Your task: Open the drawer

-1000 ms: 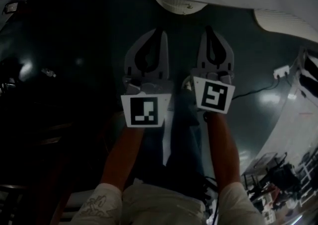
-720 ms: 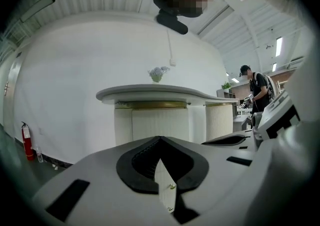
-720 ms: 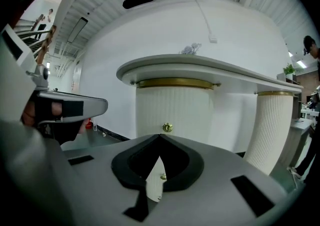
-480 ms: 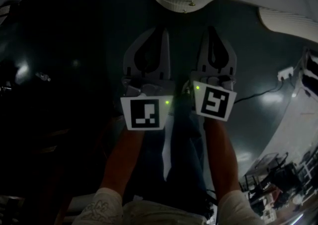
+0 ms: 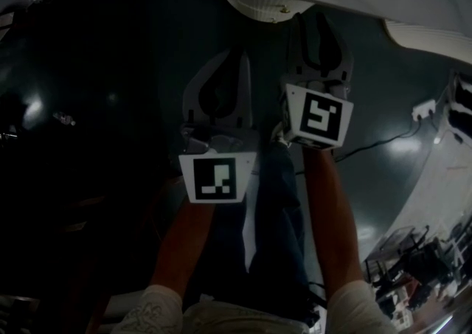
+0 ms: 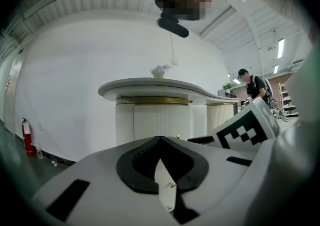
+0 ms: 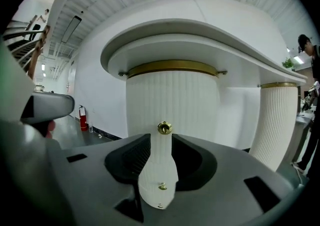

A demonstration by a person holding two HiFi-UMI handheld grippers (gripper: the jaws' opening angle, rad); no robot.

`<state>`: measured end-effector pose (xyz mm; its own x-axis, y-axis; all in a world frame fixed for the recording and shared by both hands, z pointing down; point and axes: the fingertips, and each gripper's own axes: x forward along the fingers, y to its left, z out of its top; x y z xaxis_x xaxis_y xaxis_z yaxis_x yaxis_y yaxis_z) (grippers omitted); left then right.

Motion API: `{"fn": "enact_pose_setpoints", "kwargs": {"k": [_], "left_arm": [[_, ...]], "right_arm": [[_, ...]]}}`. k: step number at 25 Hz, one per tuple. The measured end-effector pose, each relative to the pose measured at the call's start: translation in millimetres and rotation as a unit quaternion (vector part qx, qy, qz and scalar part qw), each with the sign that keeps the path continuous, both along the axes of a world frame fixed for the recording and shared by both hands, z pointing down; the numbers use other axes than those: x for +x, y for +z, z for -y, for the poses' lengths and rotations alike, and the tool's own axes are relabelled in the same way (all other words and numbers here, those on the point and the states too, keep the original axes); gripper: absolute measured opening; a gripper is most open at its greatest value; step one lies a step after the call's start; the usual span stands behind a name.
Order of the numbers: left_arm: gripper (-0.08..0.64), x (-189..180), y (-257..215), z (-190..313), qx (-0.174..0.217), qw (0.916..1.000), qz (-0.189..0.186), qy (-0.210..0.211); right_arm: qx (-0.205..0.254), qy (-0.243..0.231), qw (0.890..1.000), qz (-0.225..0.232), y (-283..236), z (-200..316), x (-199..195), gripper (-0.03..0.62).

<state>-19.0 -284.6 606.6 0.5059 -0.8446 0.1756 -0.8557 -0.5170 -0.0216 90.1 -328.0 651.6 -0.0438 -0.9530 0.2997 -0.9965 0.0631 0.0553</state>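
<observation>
White ribbed cabinet (image 7: 172, 95) fills the background, its drawer knob (image 7: 164, 128) just ahead of the right gripper (image 7: 161, 145), whose jaws have just been opening and hold nothing. Farther from the knob, the left gripper (image 6: 160, 142) is closed and empty. Closing early or off-centre would likely miss or slip off the small knob.

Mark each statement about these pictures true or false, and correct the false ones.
1. The right gripper's jaws stand apart. True; they have just been opening, with nothing between them.
2. The right gripper holds the gold knob. False: the knob is ahead on the fluted cabinet, untouched.
3. The left gripper's jaws are wide open. False: their tips meet.
4. A red fire extinguisher stands by the wall. True.
</observation>
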Motion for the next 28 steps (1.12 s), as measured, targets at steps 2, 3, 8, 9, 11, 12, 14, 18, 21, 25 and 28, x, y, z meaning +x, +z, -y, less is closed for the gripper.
{"fn": "enact_pose_setpoints", "kwargs": {"k": [2, 3, 8, 9, 11, 12, 14, 18, 21, 25, 28], "left_arm": [[0.002, -1.6, 0.0, -1.0, 0.001, 1.0, -0.003, -0.001], [0.002, -2.0, -0.3, -1.3, 0.001, 1.0, -0.006, -0.003], [0.002, 3.2, -2.9, -0.7, 0.007, 1.0, -0.004, 0.0], [0.002, 4.1, -3.2, -0.9, 0.008, 1.0, -0.004, 0.0], [0.002, 5.7, -3.2, -1.5, 0.009, 0.9999, -0.004, 0.001], [0.002, 6.7, -2.6, -1.8, 0.009, 1.0, -0.003, 0.002], [0.002, 8.0, -0.4, -4.4, 0.004, 1.0, 0.001, 0.003], [0.002, 7.0, -0.8, -11.4, -0.001, 1.0, 0.002, 0.005], [0.002, 6.6, -2.8, -12.7, 0.002, 1.0, 0.004, 0.005], [0.002, 4.2, -5.6, -15.4, 0.002, 1.0, -0.003, 0.001], [0.002, 2.8, -2.9, -17.8, -0.002, 1.0, 0.001, 0.003]], "right_arm": [[0.004, 0.005, 1.0, 0.002, 0.1, 9.2, 0.4, 0.123], [0.007, 0.008, 1.0, 0.006, -0.5, 13.4, 0.3, 0.124], [0.005, -0.001, 1.0, -0.016, 4.1, 25.2, 4.9, 0.137], [0.007, 0.0, 1.0, -0.017, 3.7, 27.8, 6.0, 0.142], [0.006, 0.0, 1.0, -0.021, 3.5, 31.9, 7.6, 0.146], [0.005, -0.001, 1.0, -0.022, 3.5, 34.2, 8.2, 0.146], [0.006, -0.003, 1.0, -0.023, 3.9, 38.1, 8.7, 0.146], [0.005, -0.005, 0.999, -0.031, 3.7, 41.6, 8.2, 0.144], [0.006, 0.004, 0.999, -0.032, 1.9, 41.4, 11.5, 0.127], [0.007, 0.007, 0.999, -0.036, -1.2, 39.3, 9.9, 0.114], [0.005, 0.009, 0.999, -0.033, -0.4, 38.1, 9.9, 0.109]]}}
